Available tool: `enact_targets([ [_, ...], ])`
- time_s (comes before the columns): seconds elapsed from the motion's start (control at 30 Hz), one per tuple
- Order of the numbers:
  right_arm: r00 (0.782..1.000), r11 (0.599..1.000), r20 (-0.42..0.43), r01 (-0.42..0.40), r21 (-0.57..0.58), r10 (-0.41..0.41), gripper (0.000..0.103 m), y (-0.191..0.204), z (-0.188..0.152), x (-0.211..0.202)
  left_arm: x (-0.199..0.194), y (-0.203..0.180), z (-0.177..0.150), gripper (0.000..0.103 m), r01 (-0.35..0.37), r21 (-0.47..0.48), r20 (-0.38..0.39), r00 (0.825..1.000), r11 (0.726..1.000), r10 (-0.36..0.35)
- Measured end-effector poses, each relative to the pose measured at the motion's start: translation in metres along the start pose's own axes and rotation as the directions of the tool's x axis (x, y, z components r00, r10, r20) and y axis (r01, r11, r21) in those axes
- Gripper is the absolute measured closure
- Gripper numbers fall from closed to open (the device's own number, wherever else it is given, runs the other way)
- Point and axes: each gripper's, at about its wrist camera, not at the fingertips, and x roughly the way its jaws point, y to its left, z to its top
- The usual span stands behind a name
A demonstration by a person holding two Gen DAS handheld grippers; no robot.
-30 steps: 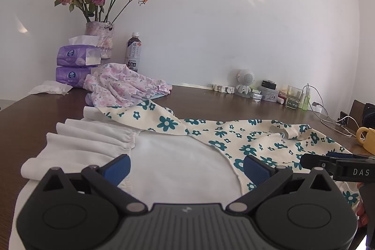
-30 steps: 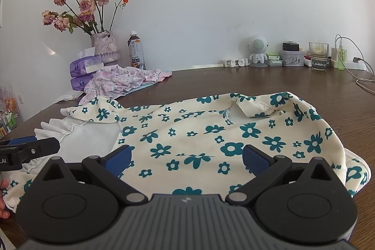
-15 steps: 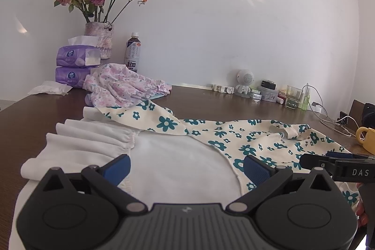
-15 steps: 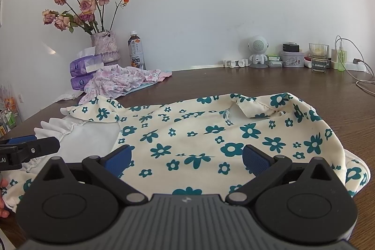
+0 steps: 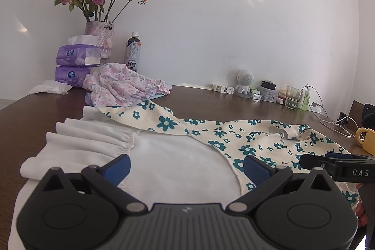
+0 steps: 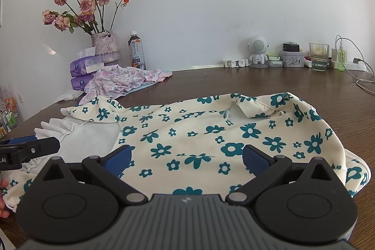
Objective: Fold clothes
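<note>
A cream garment with teal flowers [image 6: 211, 130] lies spread flat on the brown table [image 6: 269, 86], its neckline toward the far right. Its white inner side with a gathered cuff [image 5: 98, 139] is turned up at the left. My left gripper [image 5: 186, 169] hovers open over that white part. Over the flowered part, my right gripper [image 6: 186, 159] is also open, with nothing between the fingers. Each gripper shows at the edge of the other's view, the right gripper [image 5: 337, 165] and the left gripper [image 6: 28, 149].
A crumpled pink floral garment [image 5: 121, 86] lies at the back left, beside stacked purple tissue packs [image 5: 75, 65], a vase of roses [image 5: 99, 39] and a drink bottle [image 5: 133, 52]. A small robot figure [image 6: 257, 52], a glass [image 6: 318, 57], cables [image 6: 361, 81] and a yellow mug [image 5: 366, 139] stand at the right.
</note>
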Motion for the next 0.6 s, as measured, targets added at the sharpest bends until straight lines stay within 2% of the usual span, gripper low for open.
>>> enact_targets([
  [0.6,1.000,1.000,-0.001,-0.002,0.003,0.002,0.000,-0.0009,-0.0005,0.0000,-0.0002,-0.0002,0.0001,0.000,0.000,0.000,0.000,1.000,1.000,0.000],
])
